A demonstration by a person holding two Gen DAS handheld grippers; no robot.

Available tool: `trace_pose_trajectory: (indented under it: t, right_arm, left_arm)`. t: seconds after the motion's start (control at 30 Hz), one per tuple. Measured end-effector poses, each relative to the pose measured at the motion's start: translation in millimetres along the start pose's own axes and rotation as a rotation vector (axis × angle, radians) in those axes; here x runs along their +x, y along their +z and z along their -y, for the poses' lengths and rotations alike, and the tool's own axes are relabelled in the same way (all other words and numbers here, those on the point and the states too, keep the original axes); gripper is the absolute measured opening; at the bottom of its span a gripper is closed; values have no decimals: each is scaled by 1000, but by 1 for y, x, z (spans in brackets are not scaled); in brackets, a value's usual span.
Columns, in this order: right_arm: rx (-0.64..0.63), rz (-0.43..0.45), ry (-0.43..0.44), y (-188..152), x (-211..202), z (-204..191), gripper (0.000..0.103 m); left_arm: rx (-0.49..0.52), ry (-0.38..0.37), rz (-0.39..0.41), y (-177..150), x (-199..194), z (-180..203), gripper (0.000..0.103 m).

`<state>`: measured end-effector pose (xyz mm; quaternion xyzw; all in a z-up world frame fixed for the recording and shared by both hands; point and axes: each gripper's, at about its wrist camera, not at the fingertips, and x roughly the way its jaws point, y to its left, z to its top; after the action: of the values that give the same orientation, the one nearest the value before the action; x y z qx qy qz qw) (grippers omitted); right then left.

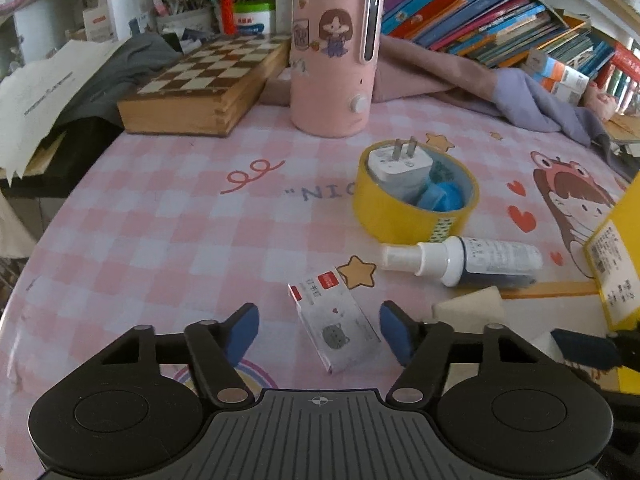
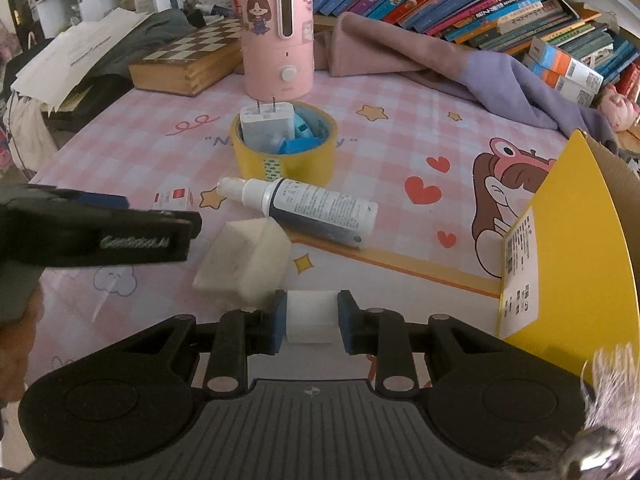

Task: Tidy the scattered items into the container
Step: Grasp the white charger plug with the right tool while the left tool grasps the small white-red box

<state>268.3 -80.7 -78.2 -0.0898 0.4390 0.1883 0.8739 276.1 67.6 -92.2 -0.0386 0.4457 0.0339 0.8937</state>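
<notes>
The right gripper (image 2: 311,317) grips a white block (image 2: 310,314) in front of the yellow box (image 2: 568,240). The left gripper (image 1: 319,330) gapes around a small carton (image 1: 334,322), left of that box (image 1: 618,264).

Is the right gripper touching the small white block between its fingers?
Touching. In the right wrist view, the right gripper has both blue fingers pressed flat against the sides of the small white block, with no gap visible.

A charger (image 2: 267,119) sits inside the tape roll (image 2: 285,160), spray bottle (image 2: 308,210) just before it.
</notes>
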Motion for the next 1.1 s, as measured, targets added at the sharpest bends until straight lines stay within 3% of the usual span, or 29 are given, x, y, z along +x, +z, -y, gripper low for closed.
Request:
trace_pose_trajectory:
  t: [0.2, 0.27, 0.33, 0.67, 0.83, 1.1]
  right_arm:
    - [-11, -4, -5, 1, 2, 0, 32]
    - [-6, -5, -13, 1, 2, 1, 36]
    - [0, -7, -13, 1, 2, 2, 39]
    - [37, -24, 16, 0, 0, 5, 38]
    - [26, -27, 18, -1, -4, 3, 49]
    - [-18, -64, 18, -3, 8, -5, 49]
  left_arm:
    - [91, 4, 3, -5, 2, 11, 52]
    - [98, 0, 6, -5, 1, 10, 38]
    - [98, -4, 6, -4, -1, 9, 29]
    - [40, -4, 60, -6, -26, -6, 28]
    - [26, -14, 49, -12, -32, -9, 28]
    - [25, -8, 48, -14, -37, -10, 28]
